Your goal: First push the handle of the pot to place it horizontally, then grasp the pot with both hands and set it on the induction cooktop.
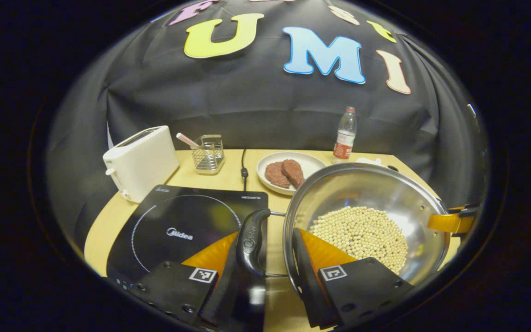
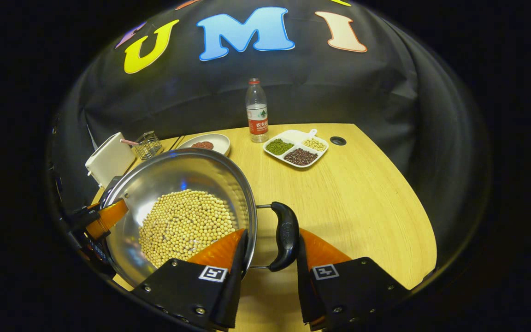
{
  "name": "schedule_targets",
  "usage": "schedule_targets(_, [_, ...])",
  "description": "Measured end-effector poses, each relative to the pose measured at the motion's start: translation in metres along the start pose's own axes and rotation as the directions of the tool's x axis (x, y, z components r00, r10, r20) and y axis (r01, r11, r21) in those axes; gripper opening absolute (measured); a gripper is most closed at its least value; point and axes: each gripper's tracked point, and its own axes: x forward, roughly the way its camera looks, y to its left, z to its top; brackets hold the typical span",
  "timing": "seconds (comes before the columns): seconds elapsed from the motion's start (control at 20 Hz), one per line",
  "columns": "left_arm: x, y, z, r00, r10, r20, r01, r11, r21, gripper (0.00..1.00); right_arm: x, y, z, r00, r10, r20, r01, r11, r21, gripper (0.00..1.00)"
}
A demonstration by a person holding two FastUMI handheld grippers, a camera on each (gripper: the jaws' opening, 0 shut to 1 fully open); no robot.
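A steel pot (image 1: 367, 189) holding soybeans (image 1: 362, 235) sits just right of the black induction cooktop (image 1: 187, 230); whether it rests on the table I cannot tell. My left gripper (image 1: 265, 235) straddles the pot's black left handle (image 1: 252, 240): one finger presses the handle's outer side, the other lies inside the rim. My right gripper (image 2: 272, 233) clamps the opposite black handle (image 2: 286, 235) and the rim of the pot (image 2: 178, 170) the same way. Each view shows the other gripper's orange finger at the far rim (image 1: 450, 222) (image 2: 106, 216).
At the back stand a white toaster (image 1: 141, 161), a wire holder (image 1: 208, 154), a plate with two patties (image 1: 288, 173) and a water bottle (image 1: 345, 133). A divided dish of beans (image 2: 295, 147) lies right of the bottle. Bare wooden table (image 2: 362, 207) stretches to the pot's right.
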Motion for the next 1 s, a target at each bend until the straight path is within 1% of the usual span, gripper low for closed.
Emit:
schedule_targets(0.05, [-0.002, 0.008, 0.000, 1.000, 0.004, 0.004, -0.004, 1.000, -0.004, 0.67, 0.000, 0.009, 0.000, 1.000, 0.004, 0.000, -0.004, 1.000, -0.001, 0.52])
schedule_targets(0.1, [-0.003, 0.017, 0.001, 1.000, 0.007, 0.005, -0.007, 1.000, -0.007, 0.67, -0.001, 0.017, 0.001, 1.000, 0.007, 0.002, -0.007, 1.000, -0.003, 0.52])
schedule_targets(0.4, [-0.012, 0.067, 0.003, 1.000, 0.021, 0.012, -0.021, 0.999, -0.028, 0.67, -0.001, 0.066, 0.005, 1.000, 0.019, 0.006, -0.019, 1.000, -0.010, 0.52])
schedule_targets(0.45, [-0.013, 0.077, 0.003, 1.000, 0.024, 0.012, -0.023, 0.999, -0.030, 0.63, 0.000, 0.074, 0.005, 1.000, 0.021, 0.006, -0.021, 1.000, -0.009, 0.52])
schedule_targets(0.5, [-0.013, 0.086, 0.004, 1.000, 0.025, 0.012, -0.024, 0.999, -0.031, 0.67, -0.001, 0.083, 0.005, 1.000, 0.022, 0.008, -0.022, 1.000, -0.006, 0.52])
schedule_targets(0.55, [-0.016, 0.095, 0.001, 1.000, 0.025, 0.011, -0.025, 0.999, -0.032, 0.67, 0.000, 0.091, 0.004, 1.000, 0.023, 0.007, -0.022, 1.000, -0.006, 0.52])
schedule_targets(0.6, [-0.017, 0.104, 0.003, 1.000, 0.025, 0.011, -0.025, 0.999, -0.031, 0.63, 0.001, 0.099, 0.002, 1.000, 0.023, 0.006, -0.023, 1.000, -0.003, 0.52])
schedule_targets(0.7, [-0.017, 0.123, 0.003, 1.000, 0.027, 0.011, -0.027, 0.999, -0.027, 0.63, 0.002, 0.116, 0.000, 1.000, 0.024, 0.005, -0.024, 1.000, 0.003, 0.52])
schedule_targets(0.75, [-0.017, 0.133, 0.002, 1.000, 0.028, 0.012, -0.027, 0.999, -0.026, 0.67, 0.002, 0.126, 0.000, 1.000, 0.025, 0.005, -0.025, 1.000, 0.006, 0.52])
schedule_targets(1.0, [-0.015, 0.177, 0.008, 0.999, 0.031, 0.012, -0.031, 0.999, -0.016, 0.67, 0.008, 0.165, 0.000, 1.000, 0.027, 0.011, -0.027, 0.999, 0.021, 0.52])
